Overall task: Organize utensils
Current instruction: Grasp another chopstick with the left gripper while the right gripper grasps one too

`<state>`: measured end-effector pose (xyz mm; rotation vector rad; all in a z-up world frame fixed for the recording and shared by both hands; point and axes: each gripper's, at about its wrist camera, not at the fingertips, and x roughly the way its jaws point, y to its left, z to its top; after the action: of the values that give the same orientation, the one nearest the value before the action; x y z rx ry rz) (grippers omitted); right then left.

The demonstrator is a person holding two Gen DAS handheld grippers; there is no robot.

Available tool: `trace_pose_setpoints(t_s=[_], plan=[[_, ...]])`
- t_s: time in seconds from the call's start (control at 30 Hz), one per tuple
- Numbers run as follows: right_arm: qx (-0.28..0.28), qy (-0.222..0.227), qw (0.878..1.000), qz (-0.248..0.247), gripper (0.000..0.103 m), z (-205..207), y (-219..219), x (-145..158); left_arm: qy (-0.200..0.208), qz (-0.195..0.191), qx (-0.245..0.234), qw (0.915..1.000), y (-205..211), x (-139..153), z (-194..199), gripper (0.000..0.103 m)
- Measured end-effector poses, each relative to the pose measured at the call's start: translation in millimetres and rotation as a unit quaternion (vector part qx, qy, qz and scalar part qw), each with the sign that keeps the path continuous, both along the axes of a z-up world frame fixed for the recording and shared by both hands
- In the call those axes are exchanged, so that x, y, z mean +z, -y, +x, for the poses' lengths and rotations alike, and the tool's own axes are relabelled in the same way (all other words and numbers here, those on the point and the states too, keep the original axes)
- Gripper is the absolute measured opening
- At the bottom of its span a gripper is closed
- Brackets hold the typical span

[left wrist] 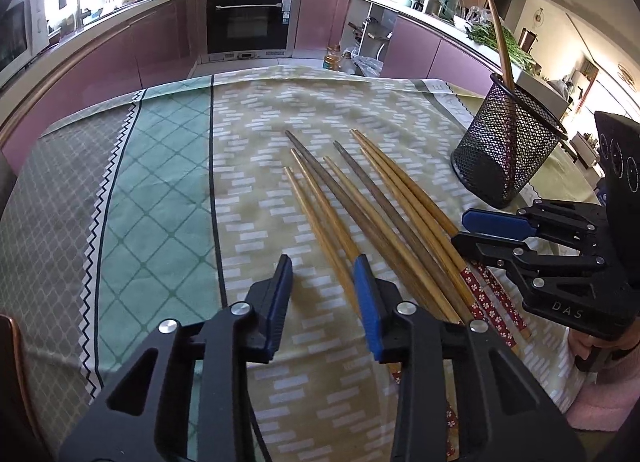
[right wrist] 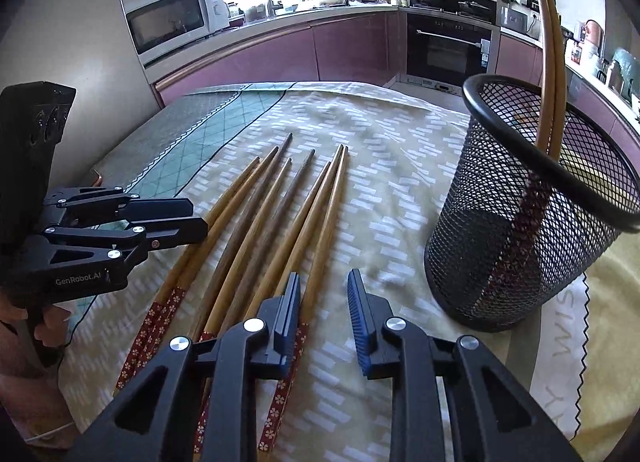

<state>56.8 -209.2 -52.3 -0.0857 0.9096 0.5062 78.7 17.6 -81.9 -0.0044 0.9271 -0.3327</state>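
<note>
Several wooden chopsticks [left wrist: 360,206] with red flowered ends lie side by side on the tablecloth; they also show in the right wrist view [right wrist: 280,218]. A black mesh holder [left wrist: 505,144] stands at the right with chopsticks [right wrist: 550,62] leaning in it; it also shows in the right wrist view [right wrist: 532,214]. My left gripper [left wrist: 324,274] is open and empty, just above the near ends of the leftmost chopsticks. My right gripper [right wrist: 324,290] is open and empty, between the chopsticks and the holder. In the left wrist view the right gripper [left wrist: 464,228] hovers beside the chopsticks.
A patterned green and yellow tablecloth [left wrist: 160,190] covers the table. Kitchen counters with pink cabinets, an oven [left wrist: 250,18] and a microwave [right wrist: 176,20] stand beyond the far edge. The left gripper [right wrist: 196,218] appears at the left of the right wrist view.
</note>
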Motion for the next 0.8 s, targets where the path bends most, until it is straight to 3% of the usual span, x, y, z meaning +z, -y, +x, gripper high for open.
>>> trace_pose_setpoints(t_s=[0.2,0.3,0.43,0.63,0.8], plan=[[-0.005,0.000,1.000,-0.001,0.024,3.4,-3.4,-1.2,0.009,0.029,-0.010,0.9995,9.9,-1.4,3.6,0.027],[-0.008,0.000,1.000,-0.002,0.021,4.2,-3.7,-1.7,0.009,0.031,-0.007,0.9994,9.6,-1.7,6.5,0.020],[-0.016,-0.010,1.000,0.014,0.007,6.4,0.6,-2.3,0.010,0.028,0.004,0.9996,7.7,-2.3,7.2,0.015],[-0.028,-0.017,0.998,0.048,0.006,5.0,12.6,-0.1,0.012,0.005,0.020,0.9997,3.7,-1.7,0.8,0.008],[-0.004,-0.010,0.998,0.066,0.006,-5.5,16.3,7.7,0.020,-0.014,0.021,0.9995,-0.8,3.8,-10.8,0.008]])
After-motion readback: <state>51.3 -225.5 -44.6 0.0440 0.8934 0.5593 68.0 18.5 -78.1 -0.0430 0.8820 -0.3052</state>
